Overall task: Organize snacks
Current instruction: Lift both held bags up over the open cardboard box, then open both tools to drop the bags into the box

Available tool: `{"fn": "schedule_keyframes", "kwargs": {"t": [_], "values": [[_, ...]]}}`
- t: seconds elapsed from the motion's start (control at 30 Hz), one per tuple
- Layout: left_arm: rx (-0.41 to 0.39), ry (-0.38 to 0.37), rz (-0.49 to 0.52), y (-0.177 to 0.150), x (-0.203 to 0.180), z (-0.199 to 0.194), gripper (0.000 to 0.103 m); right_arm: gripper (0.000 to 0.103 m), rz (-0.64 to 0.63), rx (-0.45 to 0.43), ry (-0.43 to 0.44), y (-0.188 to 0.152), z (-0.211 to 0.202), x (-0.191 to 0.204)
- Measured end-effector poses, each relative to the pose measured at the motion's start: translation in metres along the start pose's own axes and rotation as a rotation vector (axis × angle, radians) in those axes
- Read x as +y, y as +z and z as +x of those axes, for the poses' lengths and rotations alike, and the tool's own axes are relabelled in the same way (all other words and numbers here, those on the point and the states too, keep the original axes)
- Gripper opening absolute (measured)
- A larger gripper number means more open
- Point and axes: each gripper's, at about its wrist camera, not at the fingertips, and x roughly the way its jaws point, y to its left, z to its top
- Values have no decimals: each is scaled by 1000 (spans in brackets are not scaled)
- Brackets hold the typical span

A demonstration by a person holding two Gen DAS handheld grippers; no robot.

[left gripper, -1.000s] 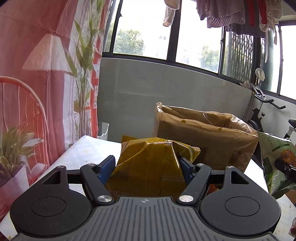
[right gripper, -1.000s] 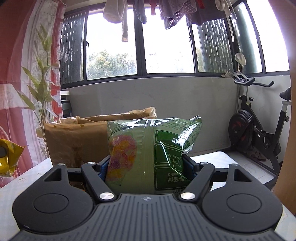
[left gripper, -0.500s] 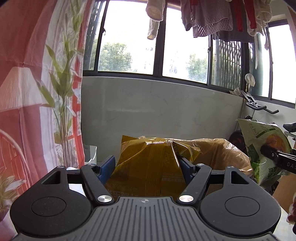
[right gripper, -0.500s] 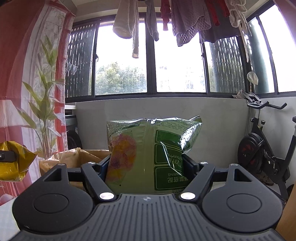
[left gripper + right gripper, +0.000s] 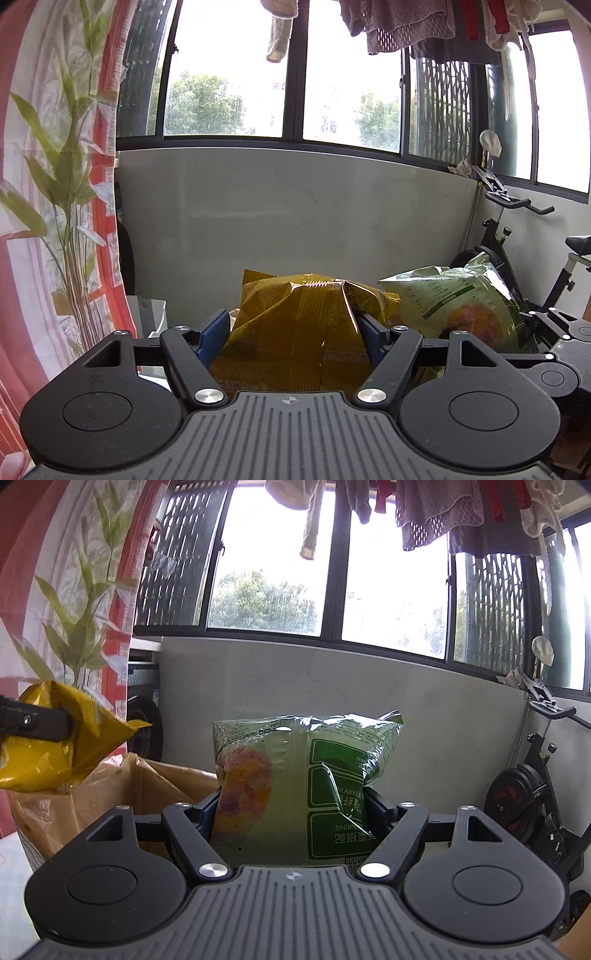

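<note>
The left hand-held gripper [image 5: 295, 328] is clenched on a yellow snack bag [image 5: 295, 332], its 2 blue pads pressing the crinkled foil from either side so that the bag stands upright between them, clear of any surface. The right hand-held gripper [image 5: 291, 812] grasps a green snack bag [image 5: 295, 790] the same way, the bag upright with its printed text upside down.

In the left wrist view the green snack bag [image 5: 461, 306] shows just to the right of the yellow one, with the right hand-held gripper's black body at the far right edge. In the right wrist view the yellow snack bag [image 5: 55, 746] sits at the left edge, above the open top of a brown paper bag [image 5: 122, 790] that stands on the counter [image 5: 11, 867].

Beyond both bags runs a grey wall below a row of windows with laundry [image 5: 406, 26] hanging in front. An exercise bike [image 5: 532, 786] stands at the far right, and a red and white curtain [image 5: 55, 184] printed with green leaves hangs at the left.
</note>
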Motion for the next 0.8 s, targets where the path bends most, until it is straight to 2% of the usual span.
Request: {"fn": "schedule_keyframes", "kwargs": {"t": [0.2, 0.37, 0.43, 0.63, 0.8], "values": [[58, -6, 32, -2, -8, 35, 77, 81, 41, 54, 40, -1, 12, -3], [110, -53, -21, -3, 0, 52, 80, 91, 53, 91, 78, 0, 13, -4], [104, -59, -20, -3, 2, 50, 84, 92, 59, 85, 79, 0, 8, -6], [109, -57, -3, -4, 4, 29, 84, 93, 133, 63, 108, 4, -12, -20], [113, -53, -15, -5, 18, 1, 84, 103, 175, 6, 108, 4, -48, -32]]}}
